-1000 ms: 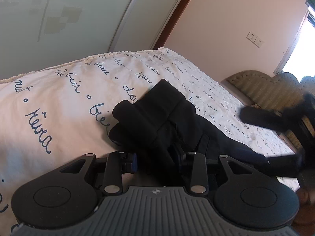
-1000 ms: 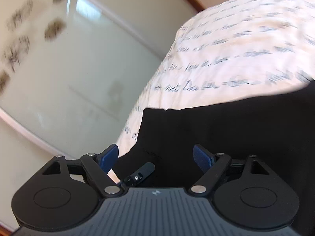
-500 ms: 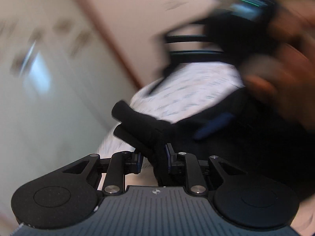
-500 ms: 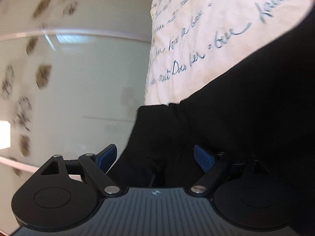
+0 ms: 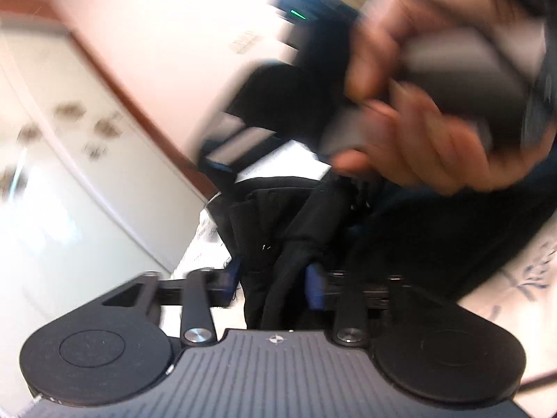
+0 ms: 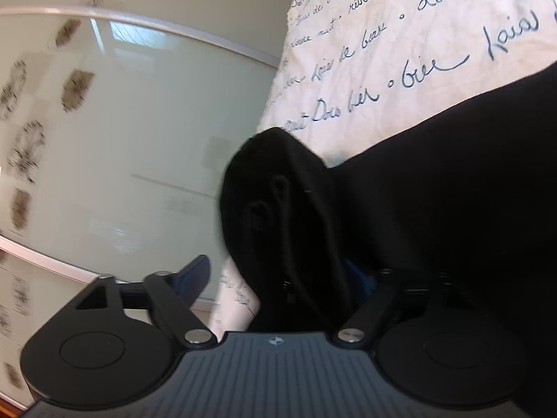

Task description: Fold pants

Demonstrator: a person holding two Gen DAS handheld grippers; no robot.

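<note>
The black pants (image 6: pixel 435 181) lie bunched on the bed. In the left wrist view a twisted bundle of the pants (image 5: pixel 278 244) hangs between the blue pads of my left gripper (image 5: pixel 273 282). Its jaws are opening, with the cloth still between them. In the right wrist view a rounded fold of the pants (image 6: pixel 278 202) stands between the fingers of my right gripper (image 6: pixel 278 277). Its jaws are closing; the left pad (image 6: pixel 195 277) is clear of the cloth and the right pad is hidden behind it. A person's hand (image 5: pixel 417 132) holds the blurred right gripper above the left one.
A white bed cover with blue handwriting (image 6: pixel 417 35) lies under the pants, and its edge drops off just left of the fold. Pale wardrobe doors (image 6: pixel 122 139) stand beyond the bed. A pink wall (image 5: pixel 156 35) with a socket is behind.
My left gripper rolled hard and swung toward the right one; its tight pinch on the pants has widened. My right gripper sank, its jaws narrowed, and a fold of pants rose between them.
</note>
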